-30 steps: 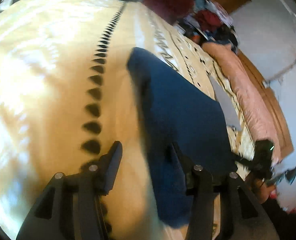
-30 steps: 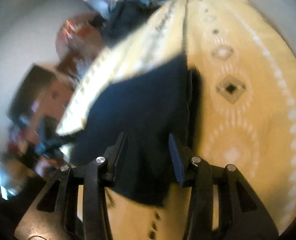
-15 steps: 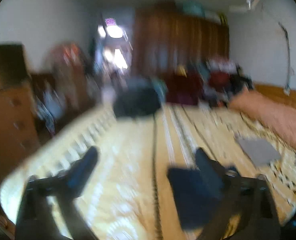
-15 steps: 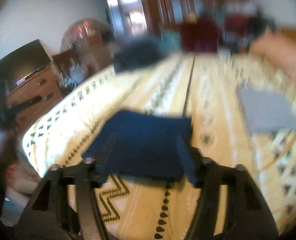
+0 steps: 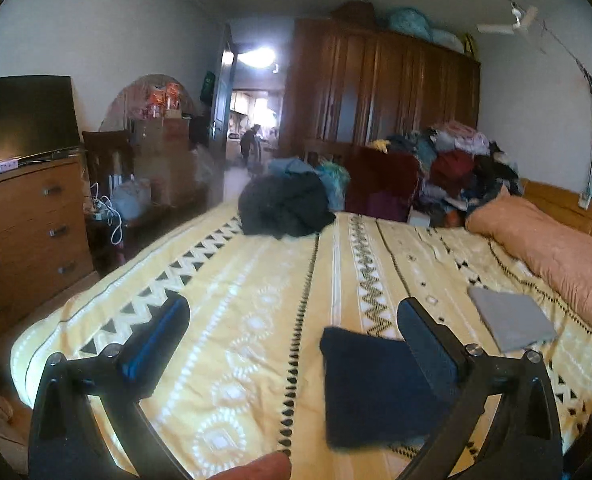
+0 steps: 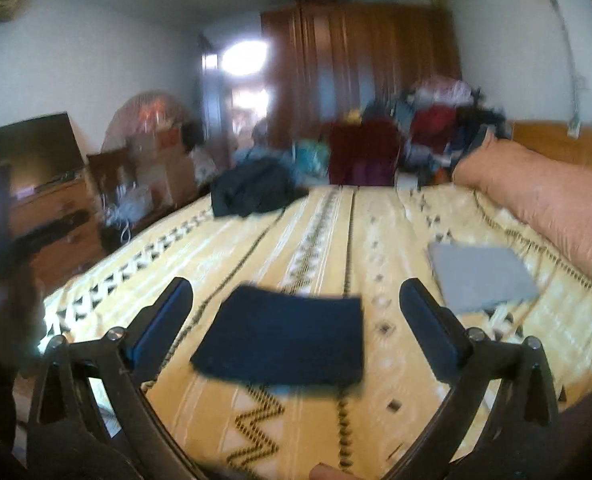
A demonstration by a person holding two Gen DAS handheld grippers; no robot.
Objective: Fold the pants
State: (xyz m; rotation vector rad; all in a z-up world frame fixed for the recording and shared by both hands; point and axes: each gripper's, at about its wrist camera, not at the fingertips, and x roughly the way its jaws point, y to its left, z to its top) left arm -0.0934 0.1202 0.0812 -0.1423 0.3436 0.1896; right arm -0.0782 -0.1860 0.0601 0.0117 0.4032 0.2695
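The pants (image 5: 372,388) are a dark navy, folded rectangle lying flat on the yellow patterned bedspread (image 5: 236,280) near its front edge. My left gripper (image 5: 292,306) hovers above the bed, open wide and holding nothing. The pants lie below, partly behind its right finger. In the right wrist view the pants (image 6: 284,340) sit low between the fingers. My right gripper (image 6: 296,286) is above them with its jaws opening, and no pad touches the cloth.
A folded grey garment (image 5: 512,320) lies to the right beside a long peach pillow (image 5: 556,256). A dark heap of clothes (image 5: 284,204) sits at the bed's far end. A wooden dresser (image 5: 24,236) stands on the left, and a clothes pile (image 5: 456,168) stands by the wardrobe.
Both grippers lifted off the navy pants and tilted up to face across the bed. Their jaws spread from narrow to wide, and the pants stayed folded on the bedspread.
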